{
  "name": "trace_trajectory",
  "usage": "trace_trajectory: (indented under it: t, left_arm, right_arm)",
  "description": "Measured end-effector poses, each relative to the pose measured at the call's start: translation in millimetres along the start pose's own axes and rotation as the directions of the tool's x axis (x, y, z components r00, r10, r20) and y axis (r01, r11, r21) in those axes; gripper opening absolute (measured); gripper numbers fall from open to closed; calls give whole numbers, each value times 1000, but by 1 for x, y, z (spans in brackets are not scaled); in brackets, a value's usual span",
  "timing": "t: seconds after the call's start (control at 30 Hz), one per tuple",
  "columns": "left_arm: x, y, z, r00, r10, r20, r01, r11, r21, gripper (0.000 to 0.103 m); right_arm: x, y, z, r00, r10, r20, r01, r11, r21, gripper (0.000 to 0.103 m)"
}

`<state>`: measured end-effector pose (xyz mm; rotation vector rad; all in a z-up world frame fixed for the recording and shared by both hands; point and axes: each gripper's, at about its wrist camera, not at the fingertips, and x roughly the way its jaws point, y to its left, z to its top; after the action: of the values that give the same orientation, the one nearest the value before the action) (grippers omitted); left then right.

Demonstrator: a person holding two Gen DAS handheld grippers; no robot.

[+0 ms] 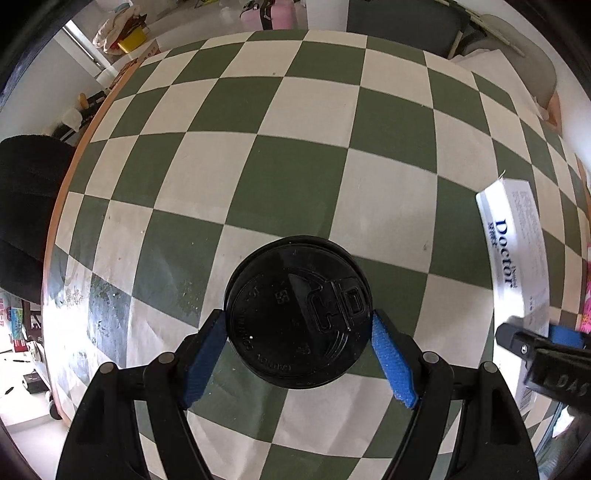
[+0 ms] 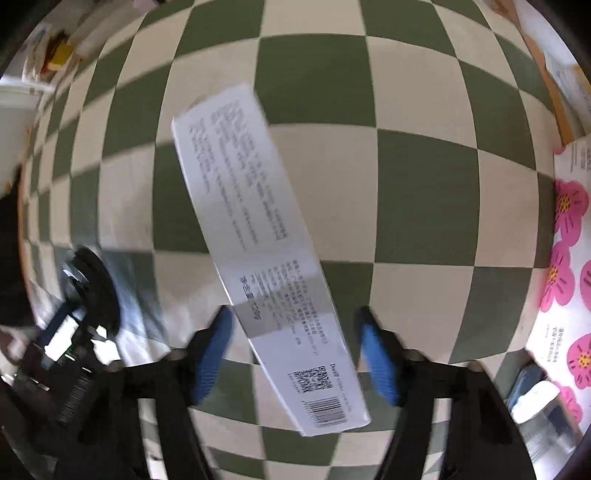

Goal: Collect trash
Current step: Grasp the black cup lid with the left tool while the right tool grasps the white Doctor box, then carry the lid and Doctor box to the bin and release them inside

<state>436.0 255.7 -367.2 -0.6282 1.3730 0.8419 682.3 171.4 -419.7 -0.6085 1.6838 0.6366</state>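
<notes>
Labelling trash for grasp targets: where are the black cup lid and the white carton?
black cup lid (image 1: pixel 297 314), left wrist view, centre of its top face.
white carton (image 2: pixel 258 236), right wrist view, middle of its printed face.

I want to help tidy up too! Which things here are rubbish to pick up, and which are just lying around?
Rubbish for the job:
- black cup lid, between the left gripper pads
- long white box, between the open right gripper pads

Just lying about:
- flowered pack at the table's right edge
- pink bottle beyond the checkered table
</notes>
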Motion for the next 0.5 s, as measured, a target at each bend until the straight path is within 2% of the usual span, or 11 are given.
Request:
trace_trajectory:
  t: [0.1,0.17,0.2,0.23,0.3,0.5]
  left_arm:
    - [0,0,-3,1000,6,-1,-6,1000,4,76]
    - [-1,-1,-4,1000,9,2,-9,1000,10,76]
    - [-2,0,-5,1000,8,6,-8,1000,12,76]
    - [-1,1,-7,1000,7,10,-7,1000,14,76]
    - [-6,2,-11,1000,5,19,-5,1000,19,76]
    - [-38,6,-22,997,-13,72,10,999,42,76]
  right_arm:
    - [1,12,-2,988,-114,104,124,987,-99,80]
    - [5,19,-2,978,-152,146,171,976,-131,78]
    - [6,20,-2,976,-150,155,172,976,-136,61]
    - [6,20,-2,978,-126,167,148,980,-130,52]
    - [3,22,-5,976,-127,176,147,984,-103,52]
    - [-23,17,-30,967,-60,246,71,997,-34,51]
